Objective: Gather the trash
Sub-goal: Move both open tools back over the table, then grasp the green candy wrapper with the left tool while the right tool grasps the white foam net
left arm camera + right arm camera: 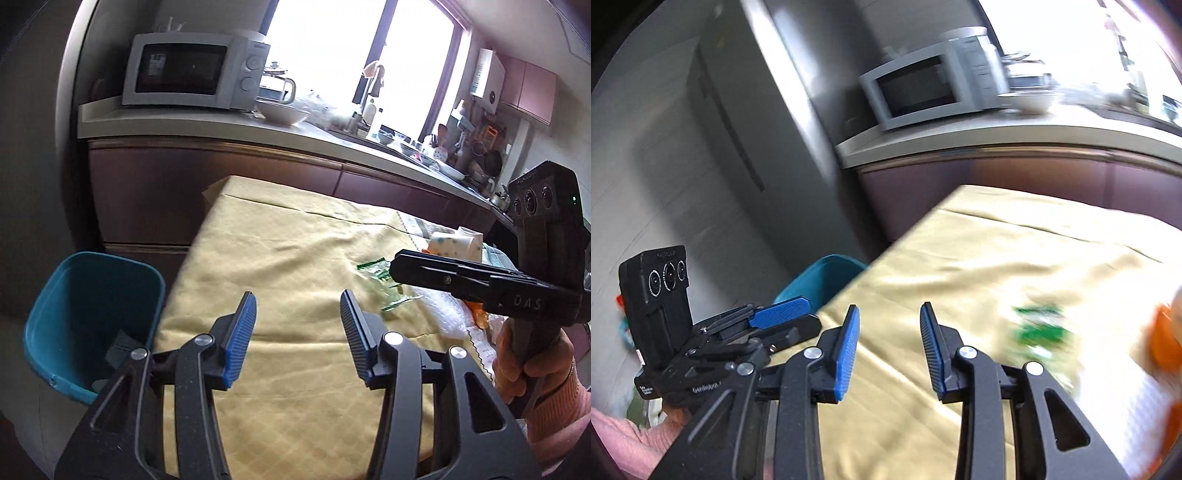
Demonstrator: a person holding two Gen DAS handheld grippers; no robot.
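Note:
My left gripper is open with nothing between its blue pads, hanging over the yellow tablecloth near the table's left edge. Left of it on the floor stands a teal bin with dark scraps inside. A clear wrapper with green print lies on the cloth to the right, beside bubble wrap and an orange piece. The right gripper reaches in from the right over that wrapper. In the right wrist view my right gripper is open and empty above the cloth; the green wrapper is blurred to its right.
A white spotted cup lies at the table's far right. Behind the table runs a brown cabinet with a counter bearing a microwave, a bowl and dishes. A grey fridge stands left of the bin.

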